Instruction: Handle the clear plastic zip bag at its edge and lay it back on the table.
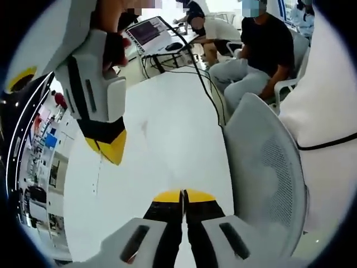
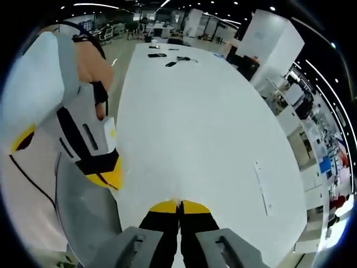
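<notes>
Left gripper: its two yellow-tipped jaws are pressed together tip to tip. Nothing can be seen between them. It hangs over the near edge of the table.
Right gripper: its jaws are also closed against each other, with no visible gap and nothing held. It is also above the table's near edge.
Grippers together: each shows in the other's view, coming in from the left side and pointing down at the table. The two are near each other but apart.
Clear plastic zip bag: in the right gripper view a thin pale strip lies flat on the table, right of the right gripper's jaws and apart from them. It looks like the bag's zip edge. The rest of the bag's outline cannot be made out against the white surface.
Table: it is long and white, and a few small dark items lie at its far end.
Hand: it grips the left gripper's body from above.
Chair: it is grey with a mesh back and stands just right of the left gripper.
Seated people: they are at the far right, beyond the chair.
Laptop: it sits open at the far end, with black cables trailing from it across the table.
</notes>
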`<state>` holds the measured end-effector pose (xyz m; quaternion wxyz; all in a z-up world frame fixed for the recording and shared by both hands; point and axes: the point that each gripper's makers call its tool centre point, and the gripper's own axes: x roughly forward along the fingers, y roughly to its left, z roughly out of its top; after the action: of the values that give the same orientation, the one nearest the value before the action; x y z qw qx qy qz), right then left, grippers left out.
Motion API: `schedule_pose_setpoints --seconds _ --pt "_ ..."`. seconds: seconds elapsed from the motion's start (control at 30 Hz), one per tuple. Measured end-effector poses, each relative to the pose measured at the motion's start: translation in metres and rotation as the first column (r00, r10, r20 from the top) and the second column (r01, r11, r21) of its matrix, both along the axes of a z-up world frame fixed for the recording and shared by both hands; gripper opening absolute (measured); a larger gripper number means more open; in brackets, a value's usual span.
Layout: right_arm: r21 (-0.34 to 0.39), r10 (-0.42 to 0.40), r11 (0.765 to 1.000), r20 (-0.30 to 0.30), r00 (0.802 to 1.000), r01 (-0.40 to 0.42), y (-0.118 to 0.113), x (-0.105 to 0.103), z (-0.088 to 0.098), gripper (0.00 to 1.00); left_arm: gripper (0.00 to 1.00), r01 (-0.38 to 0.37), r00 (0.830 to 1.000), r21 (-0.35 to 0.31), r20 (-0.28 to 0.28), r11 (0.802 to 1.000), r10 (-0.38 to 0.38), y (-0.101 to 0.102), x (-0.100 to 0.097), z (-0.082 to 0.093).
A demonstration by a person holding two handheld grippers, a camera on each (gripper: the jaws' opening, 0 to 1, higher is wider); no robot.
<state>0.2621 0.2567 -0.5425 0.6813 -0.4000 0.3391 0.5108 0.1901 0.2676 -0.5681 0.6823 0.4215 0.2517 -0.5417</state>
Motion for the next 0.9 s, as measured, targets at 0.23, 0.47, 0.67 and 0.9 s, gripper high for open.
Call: schedule_pose_setpoints --seconds 0.23,0.47,0.67,0.9 --pt "-0.009 0.013 1.000 0.011 1.000 -0.013 0.001 0.000 0.003 0.00 0.04 -0.030 1.000 -0.054 -0.002 0.998 0.030 -0.002 0.004 0.005" --pt "-0.016 0.020 1.000 0.023 1.000 -0.020 0.001 0.001 0.004 0.00 0.12 -0.051 0.999 -0.085 0.008 0.995 0.052 -0.002 0.008 0.009" --pt "-0.022 0.021 1.000 0.029 0.999 -0.020 0.000 0.001 0.006 0.00 0.17 -0.067 0.997 -0.114 0.024 0.991 0.070 -0.003 0.012 0.018" --pt "-0.026 0.021 0.999 0.035 0.999 -0.020 -0.001 0.005 0.007 0.00 0.20 -0.088 0.995 -0.152 0.038 0.984 0.095 -0.002 0.015 0.029"
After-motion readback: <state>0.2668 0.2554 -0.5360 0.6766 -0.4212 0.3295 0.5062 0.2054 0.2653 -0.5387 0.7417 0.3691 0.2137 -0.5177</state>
